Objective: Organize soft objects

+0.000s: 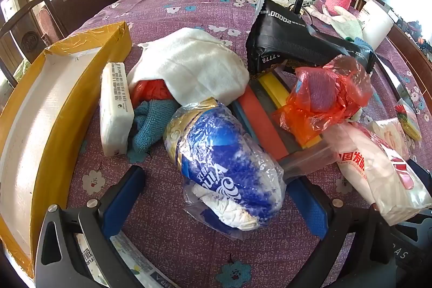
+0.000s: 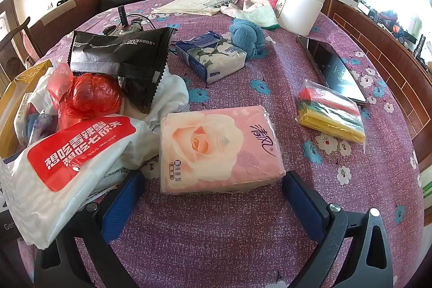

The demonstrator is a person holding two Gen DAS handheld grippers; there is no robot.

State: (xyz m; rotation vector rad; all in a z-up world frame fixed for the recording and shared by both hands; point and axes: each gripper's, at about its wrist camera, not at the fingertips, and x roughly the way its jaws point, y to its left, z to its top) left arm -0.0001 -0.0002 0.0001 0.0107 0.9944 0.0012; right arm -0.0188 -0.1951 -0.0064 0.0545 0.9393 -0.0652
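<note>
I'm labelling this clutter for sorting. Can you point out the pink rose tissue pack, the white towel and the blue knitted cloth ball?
pink rose tissue pack (image 2: 220,150): right wrist view, on the printed rose.
white towel (image 1: 194,64): left wrist view, middle of its top fold.
blue knitted cloth ball (image 2: 247,37): right wrist view, centre of the bundle.

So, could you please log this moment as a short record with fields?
surface: purple floral tablecloth
left gripper: open, fingers either side of the blue-and-white roll in clear plastic, pads not pressing
right gripper: open, just short of the pink rose tissue pack
container: yellow box, nothing visible inside
pile: white towel, black pouch, red plastic bag, wet-wipe pack
apart: blue tissue pack, phone
</note>
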